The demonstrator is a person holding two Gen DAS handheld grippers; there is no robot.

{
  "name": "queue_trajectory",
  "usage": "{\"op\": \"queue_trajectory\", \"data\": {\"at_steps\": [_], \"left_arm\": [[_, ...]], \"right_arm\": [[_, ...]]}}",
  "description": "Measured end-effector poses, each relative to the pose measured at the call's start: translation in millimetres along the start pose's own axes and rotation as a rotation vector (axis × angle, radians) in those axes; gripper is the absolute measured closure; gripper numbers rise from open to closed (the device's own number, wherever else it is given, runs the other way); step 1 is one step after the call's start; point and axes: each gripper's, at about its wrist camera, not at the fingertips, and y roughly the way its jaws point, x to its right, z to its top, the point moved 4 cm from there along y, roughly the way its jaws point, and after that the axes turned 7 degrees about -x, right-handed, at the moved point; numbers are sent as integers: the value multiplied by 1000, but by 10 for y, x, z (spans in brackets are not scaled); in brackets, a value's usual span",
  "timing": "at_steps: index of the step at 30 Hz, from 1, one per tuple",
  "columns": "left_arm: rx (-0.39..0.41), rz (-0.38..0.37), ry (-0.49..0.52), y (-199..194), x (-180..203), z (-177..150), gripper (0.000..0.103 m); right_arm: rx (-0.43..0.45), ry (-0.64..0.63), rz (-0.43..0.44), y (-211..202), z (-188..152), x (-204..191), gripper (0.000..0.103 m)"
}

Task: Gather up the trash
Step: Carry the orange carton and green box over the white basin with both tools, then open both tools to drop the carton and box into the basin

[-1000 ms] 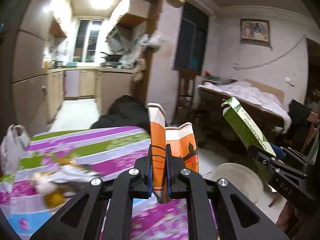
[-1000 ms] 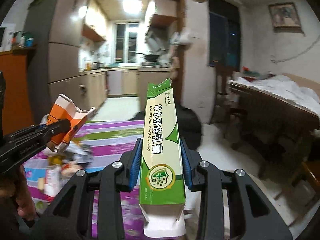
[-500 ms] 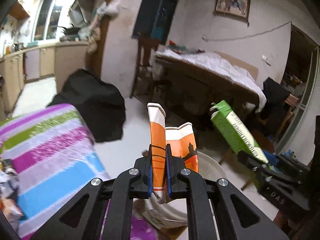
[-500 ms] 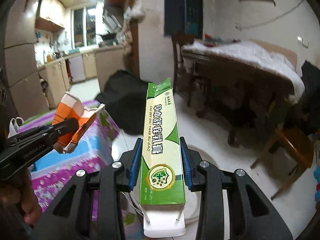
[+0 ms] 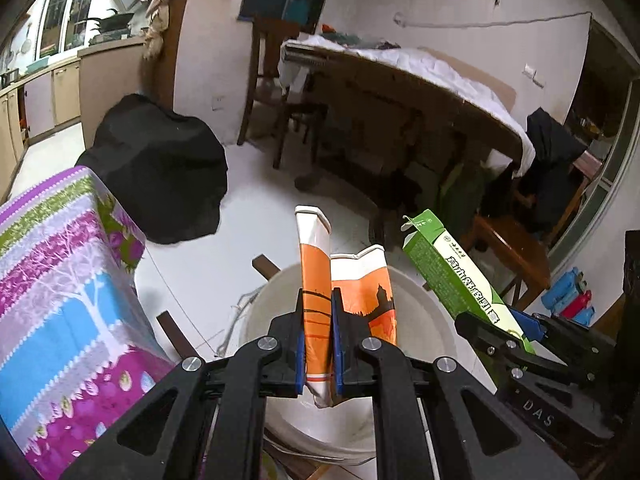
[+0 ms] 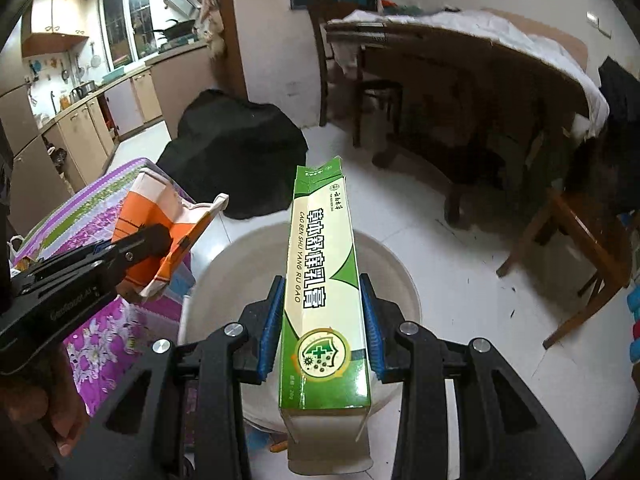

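Observation:
My left gripper [image 5: 318, 336] is shut on a crumpled orange and white carton [image 5: 356, 300] and holds it above a white round bin [image 5: 424, 320] on the floor. My right gripper [image 6: 322, 320] is shut on a long green and white toothpaste box [image 6: 322, 280], also held over the bin [image 6: 392, 264]. In the left wrist view the right gripper [image 5: 516, 336] and the green box [image 5: 452, 268] show at the right. In the right wrist view the left gripper [image 6: 132, 252] with the orange carton [image 6: 160, 224] shows at the left.
A table with a striped purple, blue and green cloth [image 5: 60, 280] stands left of the bin. A black bag [image 5: 160, 168] lies on the white floor behind. A dark wooden table with a white cover [image 5: 420, 80], chairs [image 5: 280, 92] and a wooden stool [image 6: 576, 248] stand beyond.
Both grippers have swung right, away from the striped table, and tilted down. They now hold the orange carton and the green box over the white bin.

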Motion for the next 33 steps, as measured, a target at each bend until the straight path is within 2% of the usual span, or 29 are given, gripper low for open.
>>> {"op": "queue_trajectory", "data": {"at_steps": [7,20,23,24,27,33], "left_arm": [[-43,8,-1,307,-4,-54,92],[-63,29,-6,417,35,-41,92],[-66,39,0,414,50,-27,85],[-64,44,1,409,48,-28,79],[-61,50,1,391,33,-36,71],[-65,56,2,384,40,-58,68]], "right_arm": [[-58,14,26,179,-117,79,69],[-51,25,43,197,-72,157,68],[-42,36,49,180,-46,185,58],[-39,42,51,173,-44,196,56],[-34,47,51,161,-42,217,56],[-36,49,54,176,-48,222,56]]}}
